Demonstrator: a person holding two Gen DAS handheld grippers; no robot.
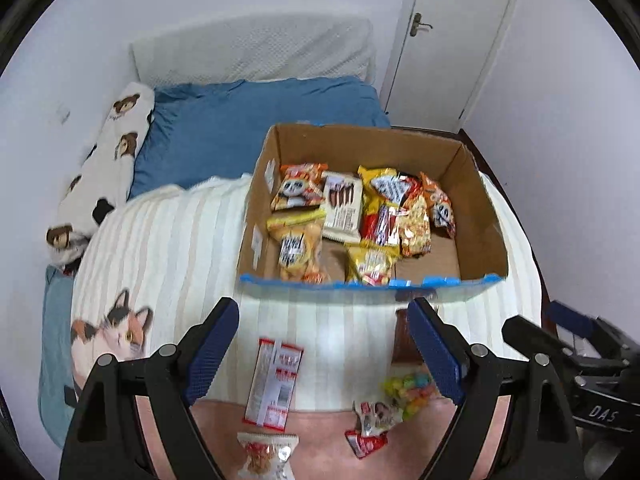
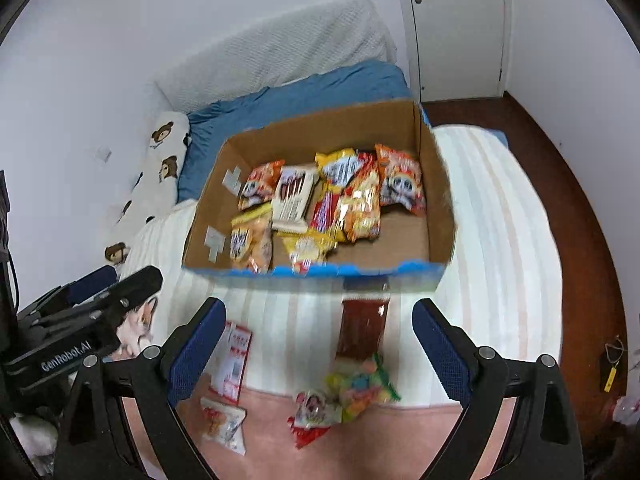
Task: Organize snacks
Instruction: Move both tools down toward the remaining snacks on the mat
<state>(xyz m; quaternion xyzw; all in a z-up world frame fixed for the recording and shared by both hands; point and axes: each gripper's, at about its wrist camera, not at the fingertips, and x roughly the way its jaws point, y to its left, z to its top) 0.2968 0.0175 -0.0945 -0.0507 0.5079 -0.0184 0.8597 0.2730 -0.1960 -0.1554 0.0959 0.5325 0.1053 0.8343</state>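
Left gripper (image 1: 322,344) and right gripper (image 2: 320,340): jaws spread wide, holding nothing. Cardboard box (image 1: 476,184) on bed, snack packets (image 1: 352,216) inside. Loose packets (image 2: 232,356) near bed's front edge.

The brown corrugated cardboard box (image 1: 476,216) looked matt, while the glossy foil snack packets (image 1: 416,224) inside shone. The striped cream blanket (image 1: 160,248) was soft, ribbed cloth.
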